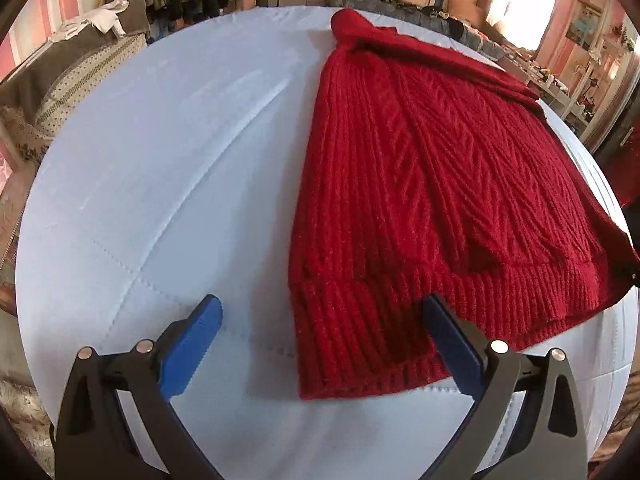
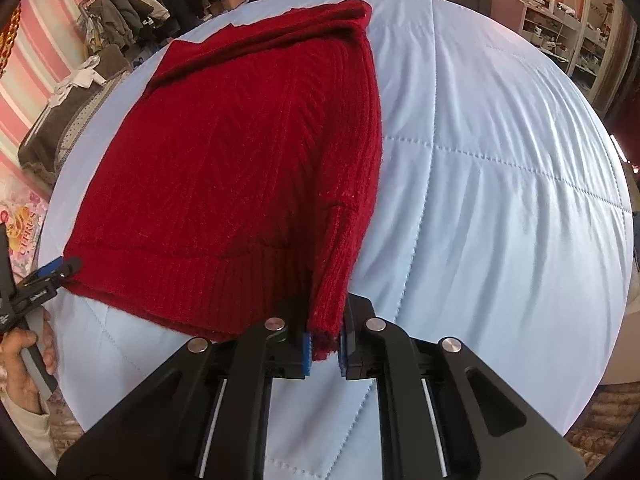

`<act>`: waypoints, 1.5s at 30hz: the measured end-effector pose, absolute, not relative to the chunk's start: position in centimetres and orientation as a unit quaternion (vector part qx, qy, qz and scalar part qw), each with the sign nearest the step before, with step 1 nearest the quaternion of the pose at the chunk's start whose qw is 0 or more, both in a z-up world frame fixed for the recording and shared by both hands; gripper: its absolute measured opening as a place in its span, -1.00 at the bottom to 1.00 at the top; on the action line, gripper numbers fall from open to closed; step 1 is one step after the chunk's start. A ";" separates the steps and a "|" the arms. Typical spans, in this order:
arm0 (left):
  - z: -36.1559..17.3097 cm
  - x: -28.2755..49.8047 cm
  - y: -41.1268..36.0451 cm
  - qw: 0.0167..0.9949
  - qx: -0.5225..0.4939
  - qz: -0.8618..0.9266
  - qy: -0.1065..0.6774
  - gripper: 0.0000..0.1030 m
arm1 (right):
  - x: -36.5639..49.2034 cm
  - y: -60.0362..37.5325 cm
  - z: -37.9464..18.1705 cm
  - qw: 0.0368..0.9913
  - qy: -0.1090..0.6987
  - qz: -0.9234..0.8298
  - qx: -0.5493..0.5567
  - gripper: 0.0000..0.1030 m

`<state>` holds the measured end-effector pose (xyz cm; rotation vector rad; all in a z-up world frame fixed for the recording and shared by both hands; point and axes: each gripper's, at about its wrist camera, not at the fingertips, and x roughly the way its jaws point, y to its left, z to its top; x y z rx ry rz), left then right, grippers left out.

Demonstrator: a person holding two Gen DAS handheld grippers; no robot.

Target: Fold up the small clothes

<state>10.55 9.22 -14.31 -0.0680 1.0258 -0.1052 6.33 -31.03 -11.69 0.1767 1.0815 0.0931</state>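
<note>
A red cable-knit sweater (image 1: 420, 180) lies on a light blue quilted bed cover (image 1: 140, 200), with its ribbed hem towards me. My left gripper (image 1: 320, 300) stands open, and the hem's near left corner lies between its blue pads (image 1: 192, 348) without being pressed. In the right wrist view the sweater (image 2: 240, 152) is folded lengthwise, and my right gripper (image 2: 325, 340) is shut on the ribbed edge at its near right corner. The left gripper (image 2: 66, 266) also shows there at the hem's left corner, held by a hand (image 2: 24, 356).
The bed cover (image 2: 500, 200) stretches bare to the right of the sweater and also to its left. A rack of hanging clothes (image 2: 160, 0) stands beyond the bed. A dotted grey cushion seat (image 1: 60, 80) is at the left, and shelves (image 1: 580, 80) at the right.
</note>
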 end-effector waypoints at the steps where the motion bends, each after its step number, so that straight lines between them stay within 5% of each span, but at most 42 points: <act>1: -14.4 10.6 9.4 0.868 -0.036 -0.049 0.494 0.95 | 6.3 -31.0 -11.7 0.853 0.514 0.045 0.084 -0.80; 13: -13.6 10.5 10.1 0.850 -0.101 -0.091 0.509 0.94 | 6.3 -30.9 -11.4 0.854 0.510 0.054 0.090 -0.74; 16: -13.3 10.1 9.0 0.855 -0.070 -0.083 0.507 0.48 | 6.4 -30.8 -11.1 0.854 0.509 0.058 0.086 -0.75; 18: -13.1 9.7 8.6 0.856 -0.056 -0.084 0.507 -0.16 | 6.3 -30.6 -10.9 0.857 0.506 0.062 0.080 -0.80; 23: -12.9 9.4 7.5 0.855 -0.036 -0.091 0.509 -0.65 | 6.3 -30.0 -10.7 0.861 0.499 0.067 0.073 -0.84; 45: -2.1 16.4 6.2 0.908 -0.039 -0.054 0.413 -0.71 | 10.6 -32.8 -3.3 0.889 0.431 0.091 0.128 -0.87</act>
